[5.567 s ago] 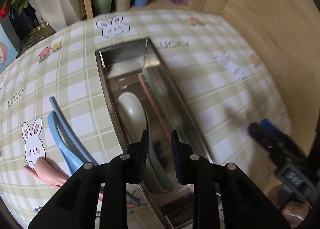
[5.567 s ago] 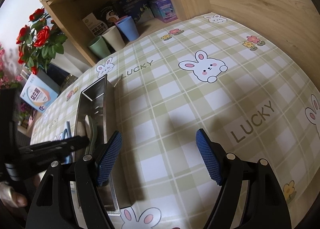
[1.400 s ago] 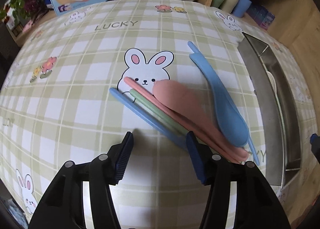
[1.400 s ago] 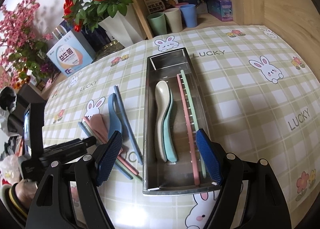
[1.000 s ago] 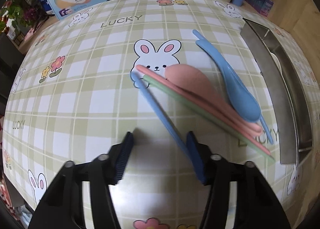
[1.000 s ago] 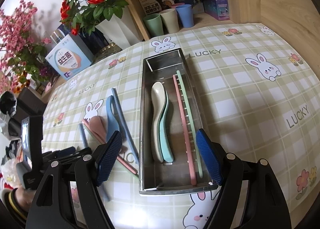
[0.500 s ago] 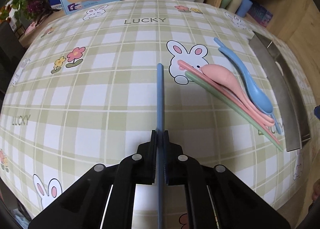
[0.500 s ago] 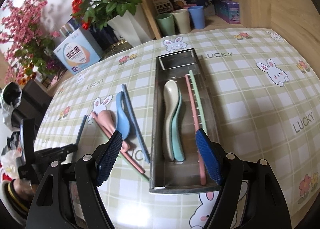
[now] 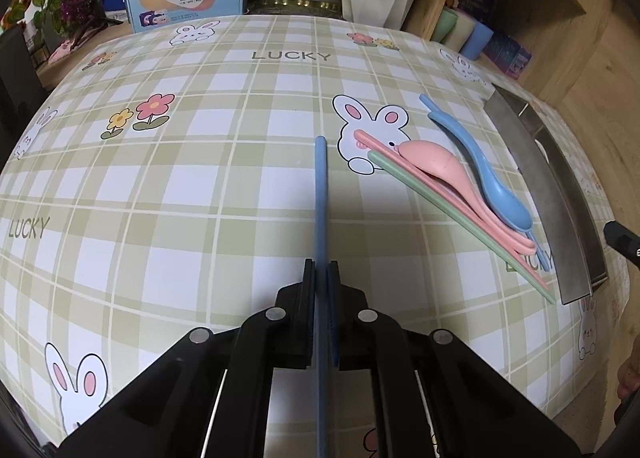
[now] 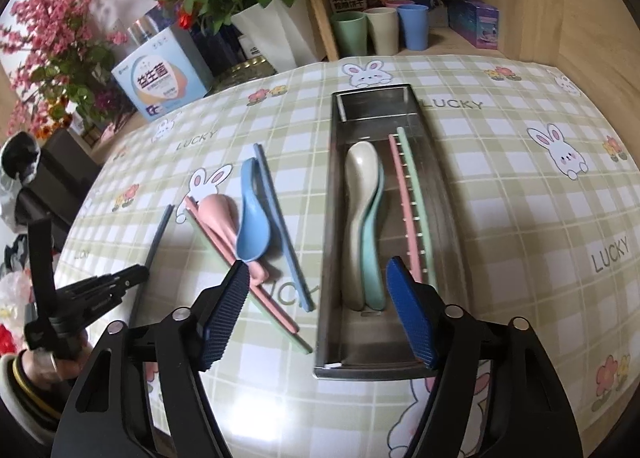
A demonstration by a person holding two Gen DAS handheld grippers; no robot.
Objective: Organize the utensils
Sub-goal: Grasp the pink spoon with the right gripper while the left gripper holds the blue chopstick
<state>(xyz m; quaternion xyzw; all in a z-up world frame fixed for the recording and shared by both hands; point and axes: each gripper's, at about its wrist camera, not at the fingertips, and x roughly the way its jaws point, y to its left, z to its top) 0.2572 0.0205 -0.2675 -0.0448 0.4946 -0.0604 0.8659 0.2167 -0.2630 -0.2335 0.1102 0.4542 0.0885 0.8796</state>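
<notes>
A: Utensils first: where do they lie?

B: Surface (image 10: 520,218) under a checked cloth, shelves and flower pots along its far edge. Tray (image 10: 436,194), long and steel, lies lengthwise toward the far edge, right of middle. Inside it, a cream spoon (image 10: 358,194) stacked on a teal one, plus a pink and a green chopstick along its right wall. Left of the tray lies the loose heap: blue spoon (image 9: 480,174), pink spoon (image 9: 436,162), pink and green sticks under them, and one blue chopstick just beside the tray's left wall.

A: And the jaws?

B: Left gripper (image 9: 320,278) is clamped tight on the other blue chopstick (image 9: 321,198), gripping it near one end. Right gripper (image 10: 316,298) has just been closing a little, but its jaws stand wide with nothing between them, above the tray's near end.

A: What does the coming move turn on?

B: Alignment, I'd say. That held stick runs straight out ahead of the left jaws, its far tip toward the bunny print near the heap. The tray lies off to the right of it, past the heap, angled across that line. So the stick's long axis must swing round to match the tray's before it goes in. Left hand carries it; the right is nearer the tray but empty.
</notes>
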